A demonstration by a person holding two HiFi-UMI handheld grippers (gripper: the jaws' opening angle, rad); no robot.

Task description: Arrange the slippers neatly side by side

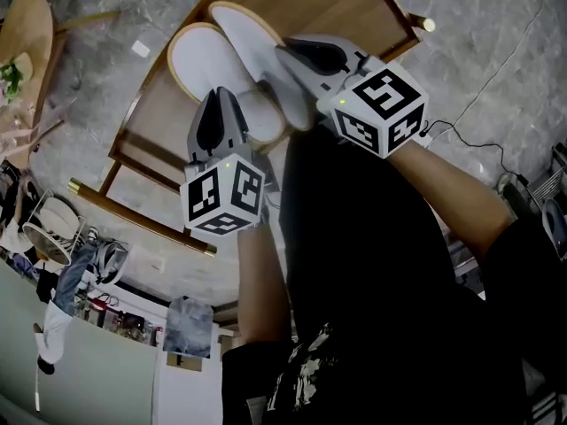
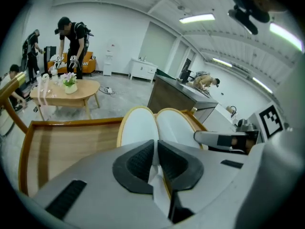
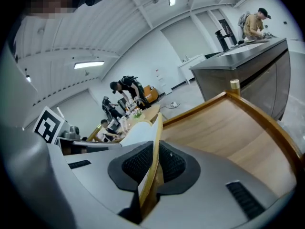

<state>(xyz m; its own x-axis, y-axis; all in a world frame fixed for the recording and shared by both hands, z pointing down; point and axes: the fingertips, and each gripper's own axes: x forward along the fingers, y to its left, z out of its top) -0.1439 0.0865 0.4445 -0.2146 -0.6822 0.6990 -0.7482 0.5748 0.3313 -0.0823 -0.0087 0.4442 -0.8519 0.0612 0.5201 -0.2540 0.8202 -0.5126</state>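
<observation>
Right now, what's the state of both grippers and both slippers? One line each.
left gripper: jaws shut on the left slipper's edge.
right gripper: jaws shut on the right slipper's rim.
left slipper: gripped, over the wooden table; whether it touches the table cannot be told.
right slipper: gripped, close beside the left slipper.

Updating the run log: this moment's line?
left gripper: shut on left slipper | right gripper: shut on right slipper | over wooden surface
</observation>
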